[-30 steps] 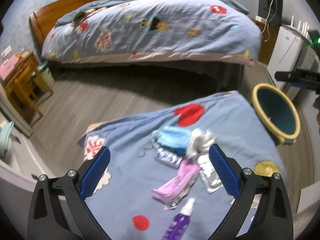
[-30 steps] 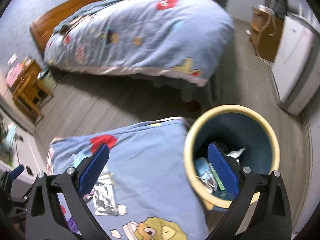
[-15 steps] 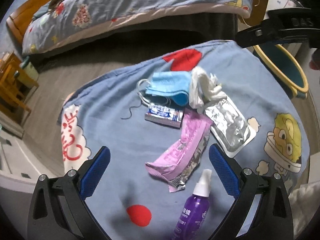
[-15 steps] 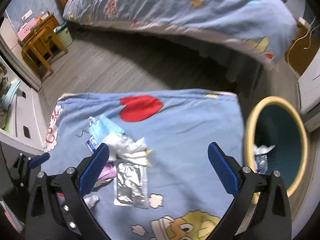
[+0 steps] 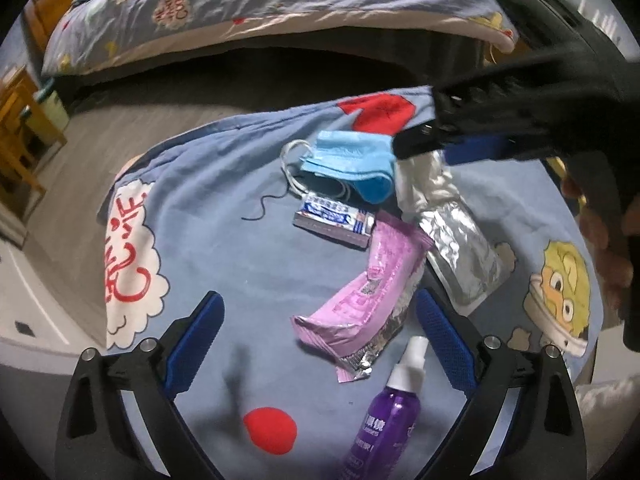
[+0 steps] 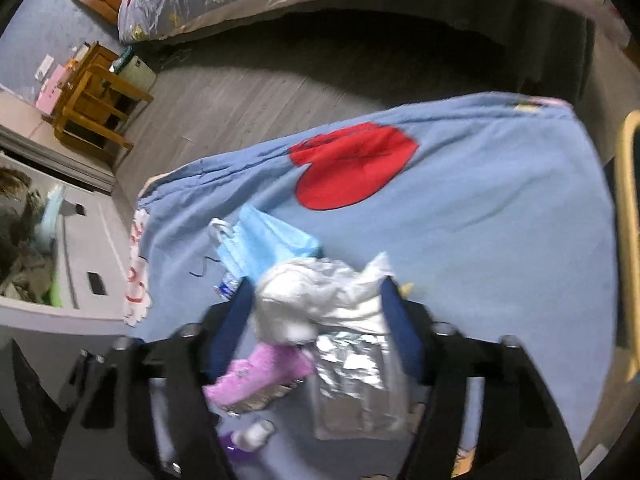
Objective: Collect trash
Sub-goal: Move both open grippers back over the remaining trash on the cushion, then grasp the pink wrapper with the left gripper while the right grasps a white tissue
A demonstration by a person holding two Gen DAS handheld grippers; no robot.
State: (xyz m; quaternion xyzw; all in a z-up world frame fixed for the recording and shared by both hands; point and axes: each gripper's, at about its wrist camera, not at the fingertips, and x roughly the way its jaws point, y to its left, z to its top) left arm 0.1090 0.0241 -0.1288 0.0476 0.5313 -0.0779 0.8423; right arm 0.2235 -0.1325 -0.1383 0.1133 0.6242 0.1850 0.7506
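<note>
Trash lies on a blue cartoon-print cloth [image 5: 224,240]: a blue face mask [image 5: 348,160], a small printed pack [image 5: 334,216], a pink wrapper [image 5: 372,288], a silver foil pouch [image 5: 464,252] and a purple spray bottle [image 5: 390,420]. My left gripper [image 5: 318,344] is open and empty, low over the pink wrapper. My right gripper [image 6: 318,320] is open, its jaws on either side of a crumpled white tissue [image 6: 320,296] beside the mask [image 6: 268,248]. In the left wrist view the right gripper [image 5: 444,148] hides the tissue.
The yellow rim of the trash bin [image 6: 628,240] shows at the right edge of the cloth. A bed with a blue quilt [image 5: 280,0] stands behind, dark floor between. A wooden stool [image 6: 96,100] and a grey cabinet [image 6: 76,248] stand at left.
My right gripper moved from over the bin to the trash pile and came down around the white tissue, jaws narrower than before. My left gripper dropped closer to the pink wrapper.
</note>
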